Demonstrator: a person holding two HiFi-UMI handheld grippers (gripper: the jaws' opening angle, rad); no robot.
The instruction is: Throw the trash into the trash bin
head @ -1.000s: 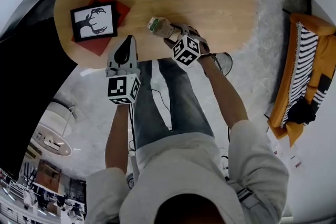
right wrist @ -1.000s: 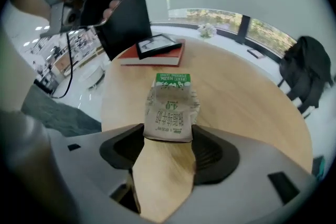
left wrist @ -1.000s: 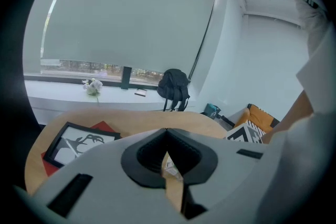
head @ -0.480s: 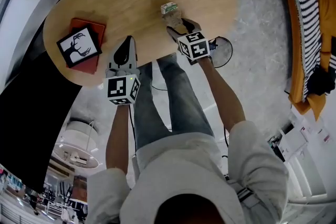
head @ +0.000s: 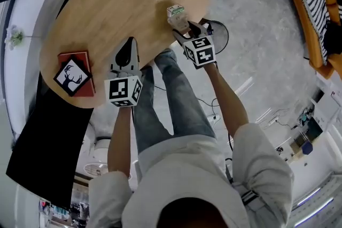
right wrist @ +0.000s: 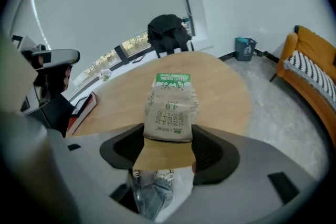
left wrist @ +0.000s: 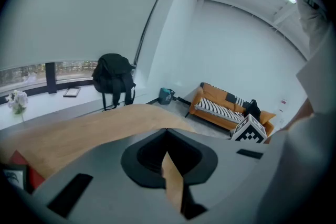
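Right fingers [right wrist: 212, 150] are clamped on the near end of the carton [right wrist: 169, 107]. Its long axis runs straight out from them, green top farthest.

Your right gripper [head: 183, 31] holds it above the worktop [head: 123, 2], close to the edge.

A dark wire ring sits on the floor just beside that gripper, on its outer side: likely the bin [head: 221, 36].

Judged move: carry the carton outward past the edge, then tip the far end down.

Left gripper [head: 128, 48] is closed on nothing and farther from the bin, so it has no part here.
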